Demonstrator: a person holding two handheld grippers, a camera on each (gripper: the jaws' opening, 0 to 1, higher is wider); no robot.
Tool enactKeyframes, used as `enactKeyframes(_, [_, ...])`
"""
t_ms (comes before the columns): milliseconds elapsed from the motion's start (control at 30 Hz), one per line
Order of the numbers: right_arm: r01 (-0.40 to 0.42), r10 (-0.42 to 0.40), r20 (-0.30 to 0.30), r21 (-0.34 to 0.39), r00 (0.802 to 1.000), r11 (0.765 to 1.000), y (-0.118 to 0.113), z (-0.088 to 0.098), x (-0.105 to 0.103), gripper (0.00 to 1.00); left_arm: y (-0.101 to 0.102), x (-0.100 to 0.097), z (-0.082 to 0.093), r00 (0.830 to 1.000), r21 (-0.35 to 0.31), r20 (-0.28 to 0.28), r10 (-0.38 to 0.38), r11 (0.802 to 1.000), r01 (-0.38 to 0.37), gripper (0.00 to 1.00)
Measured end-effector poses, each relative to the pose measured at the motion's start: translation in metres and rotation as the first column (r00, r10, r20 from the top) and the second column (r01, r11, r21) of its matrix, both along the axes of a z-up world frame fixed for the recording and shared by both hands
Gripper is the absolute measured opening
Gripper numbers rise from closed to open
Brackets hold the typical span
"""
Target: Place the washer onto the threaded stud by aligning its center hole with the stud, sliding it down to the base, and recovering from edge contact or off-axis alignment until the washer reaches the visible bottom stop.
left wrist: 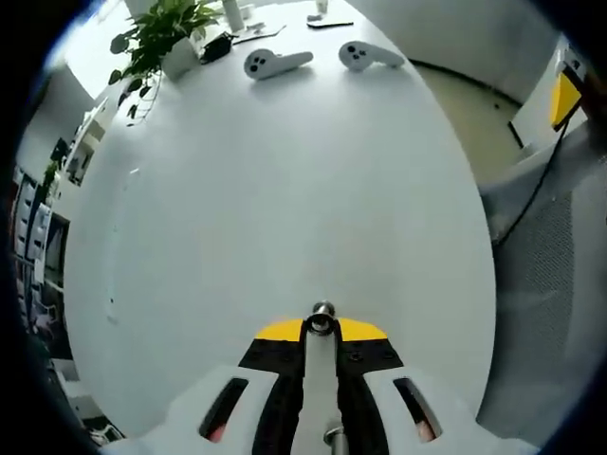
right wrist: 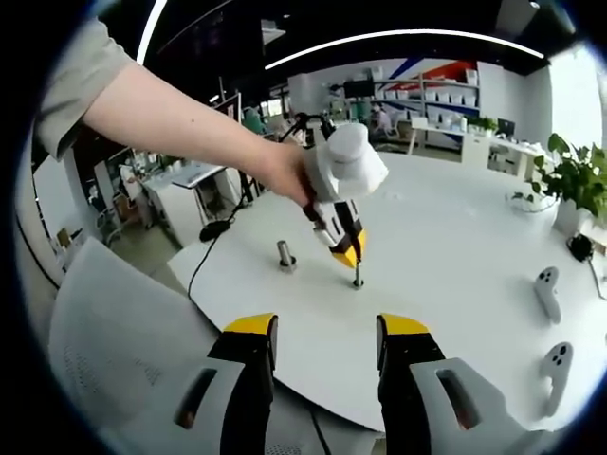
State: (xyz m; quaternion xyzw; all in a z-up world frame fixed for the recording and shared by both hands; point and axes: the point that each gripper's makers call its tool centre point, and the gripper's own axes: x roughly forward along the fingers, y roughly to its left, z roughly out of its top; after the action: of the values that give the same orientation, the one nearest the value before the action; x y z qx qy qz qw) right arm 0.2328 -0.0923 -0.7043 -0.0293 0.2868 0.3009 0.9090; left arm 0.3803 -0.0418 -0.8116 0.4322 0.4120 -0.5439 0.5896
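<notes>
Here the white tabletop (right wrist: pixel 446 284) carries everything, with a short metal post (right wrist: pixel 285 256) near its edge. The right gripper (right wrist: pixel 324 343) hangs off that edge, jaws apart and empty. The left gripper (right wrist: pixel 347 254) is pressed shut on a stud (left wrist: pixel 322 313), whose foot is set on the tabletop beside the post. A ring at the stud's top may be the washer; it cannot be told. Such a washer is judged light, stiff and slippery, best pinched by its rim.
</notes>
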Motion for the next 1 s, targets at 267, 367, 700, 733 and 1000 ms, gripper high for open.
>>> enactKeyframes(267, [0.002, -0.002, -0.005, -0.003, 1.000, 1.000, 0.000, -0.001, 0.000, 0.44, -0.002, -0.001, 0.000, 1.000, 0.000, 0.002, -0.010, 1.000, 0.010, 0.09])
enactKeyframes(367, [0.001, -0.001, -0.005, -0.007, 1.000, 1.000, 0.000, -0.001, 0.000, 0.44, -0.002, 0.000, -0.001, 1.000, 0.000, 0.005, -0.003, 1.000, 0.003, 0.09])
enactKeyframes(700, [0.005, -0.005, -0.007, -0.008, 1.000, 1.000, -0.001, -0.002, -0.001, 0.44, -0.004, -0.001, -0.004, 0.999, 0.030, 0.016, -0.039, 0.999, 0.039, 0.09])
enactKeyframes(733, [0.003, -0.003, -0.007, -0.009, 1.000, 1.000, -0.001, -0.002, -0.001, 0.44, -0.003, -0.001, -0.006, 0.999, 0.041, 0.016, -0.045, 0.998, 0.044, 0.09])
enactKeyframes(1000, [0.009, -0.009, -0.011, -0.015, 1.000, 1.000, -0.002, -0.003, 0.000, 0.44, -0.004, 0.001, -0.015, 0.999, 0.051, 0.011, -0.040, 0.998, 0.039, 0.09])
